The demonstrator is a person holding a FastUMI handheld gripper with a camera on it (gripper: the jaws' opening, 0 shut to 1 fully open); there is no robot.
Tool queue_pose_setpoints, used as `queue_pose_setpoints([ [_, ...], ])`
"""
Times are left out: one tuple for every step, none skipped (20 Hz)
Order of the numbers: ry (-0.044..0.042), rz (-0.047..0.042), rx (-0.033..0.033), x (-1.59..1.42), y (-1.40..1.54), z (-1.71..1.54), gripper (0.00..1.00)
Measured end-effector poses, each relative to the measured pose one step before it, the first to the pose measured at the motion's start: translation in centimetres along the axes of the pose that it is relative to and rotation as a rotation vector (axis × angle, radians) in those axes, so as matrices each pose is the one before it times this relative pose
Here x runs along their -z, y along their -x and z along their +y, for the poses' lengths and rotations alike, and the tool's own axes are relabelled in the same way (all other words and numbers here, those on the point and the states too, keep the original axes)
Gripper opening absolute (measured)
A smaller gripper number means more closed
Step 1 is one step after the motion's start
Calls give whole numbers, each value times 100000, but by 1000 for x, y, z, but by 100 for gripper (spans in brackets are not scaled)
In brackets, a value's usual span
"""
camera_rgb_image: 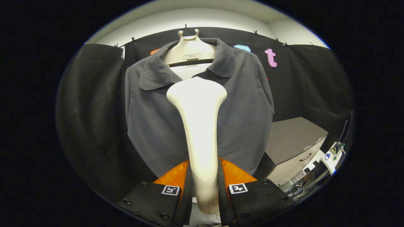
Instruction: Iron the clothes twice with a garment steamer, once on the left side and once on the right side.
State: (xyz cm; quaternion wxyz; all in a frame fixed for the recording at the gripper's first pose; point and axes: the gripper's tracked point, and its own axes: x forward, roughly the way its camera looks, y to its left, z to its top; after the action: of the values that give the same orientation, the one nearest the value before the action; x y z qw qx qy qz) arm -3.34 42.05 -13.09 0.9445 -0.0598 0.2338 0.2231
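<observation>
Gripping the cream-white, smooth plastic garment steamer [197,126] by its slender handle, the gripper [204,176] sits at the bottom centre of the frame with one finger pressed against each side of the handle; the jaws are pinched on it, not spread.

The steamer rises from between the fingers toward the middle of the frame. Its handle widens into a broad, rounded head, which lies just below the open collar of the garment and overlaps the chest area. Whether the head touches the fabric cannot be told from this view.

The dark grey collared short-sleeved shirt [243,119] hangs in the centre of the frame, directly beyond the fingers. It faces the camera, with the collar spread open and both sleeves hanging at the sides. The shirt is carried on a cream plastic hanger form [188,49] with a forked top, visible at the upper centre inside the neck opening. A light inner surface shows in the neck opening just above the steamer head.

The black cloth booth wall [91,110] runs behind the shirt across the left and right of the frame, pinned by small clips along its upper edge. A pale wall and ceiling [202,15] show above it.

A grey box-shaped cabinet with a drawer handle [295,145] stands at the lower right of the frame, beside the shirt's right-hand hem. A small white device with cables [334,156] lies further right, near the cabinet; its details are too small to tell.
</observation>
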Motion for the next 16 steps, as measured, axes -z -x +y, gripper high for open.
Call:
queue_pose_setpoints([
  [982, 269, -903, -58, -101, 729, 43],
  [952, 574, -512, 188, -62, 650, 43],
  [733, 702, -318, 264, -171, 417, 43],
  [618, 797, -247, 280, -280, 494, 43],
  [496, 1077, -179, 341, -340, 364, 43],
  [297, 1007, -117, 319, -407, 326, 43],
  [136, 1173, -181, 407, -415, 246, 43],
  [87, 1260, -193, 492, -334, 185, 43],
  [11, 1375, -175, 470, -324, 159, 43],
  [-20, 1459, -209, 574, -299, 183, 43],
  [-163, 1183, -283, 499, -180, 101, 43],
  [43, 1308, -437, 678, -60, 108, 43],
  [-31, 1145, -339, 484, -366, 207, 43],
  [20, 1006, -316, 549, -108, 206, 43],
  [67, 1170, -235, 548, -115, -35, 43],
  [97, 1386, -289, 543, -128, 72, 43],
])
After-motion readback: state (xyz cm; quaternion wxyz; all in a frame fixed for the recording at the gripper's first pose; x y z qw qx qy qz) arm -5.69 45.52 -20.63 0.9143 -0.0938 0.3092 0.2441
